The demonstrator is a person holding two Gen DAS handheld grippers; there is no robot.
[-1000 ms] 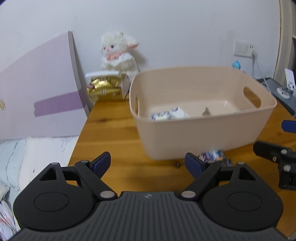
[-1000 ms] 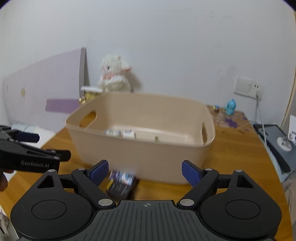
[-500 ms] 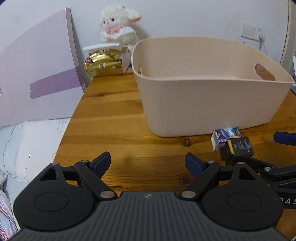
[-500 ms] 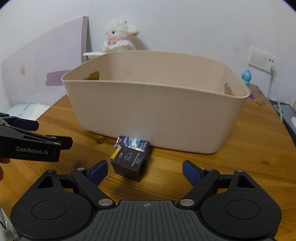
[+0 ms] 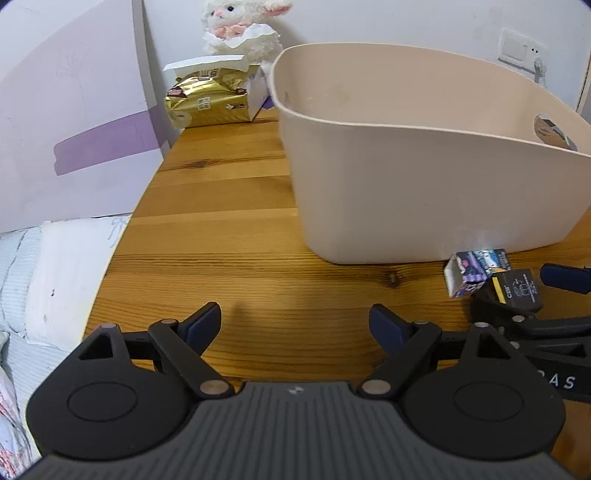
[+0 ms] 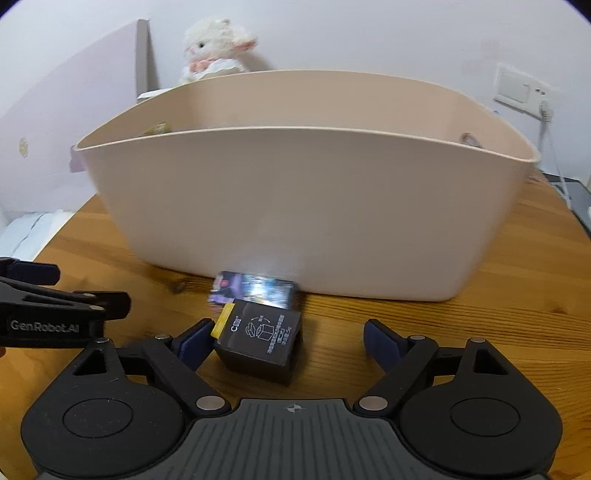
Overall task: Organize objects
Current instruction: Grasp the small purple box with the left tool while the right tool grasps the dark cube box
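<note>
A small black box (image 6: 260, 338) with a yellow end lies on the wooden table between the open fingers of my right gripper (image 6: 290, 338), close to the left finger. Behind it a colourful printed box (image 6: 255, 290) rests against the beige basket (image 6: 306, 214). In the left wrist view the black box (image 5: 517, 290) and the printed box (image 5: 474, 267) lie at the right, beside the basket (image 5: 424, 192). My left gripper (image 5: 295, 323) stands open over bare table, left of both boxes. The basket's inside is hidden from here.
A gold packet (image 5: 207, 103) and a white plush lamb (image 5: 242, 27) sit at the table's back left, by a lilac board (image 5: 70, 122). The table edge (image 5: 110, 258) drops to bedding on the left. A wall socket (image 6: 521, 88) is at the right.
Both grippers have dropped low and moved in toward the table. The black box now sits between the right gripper's fingers; the basket's inside has gone out of view.
</note>
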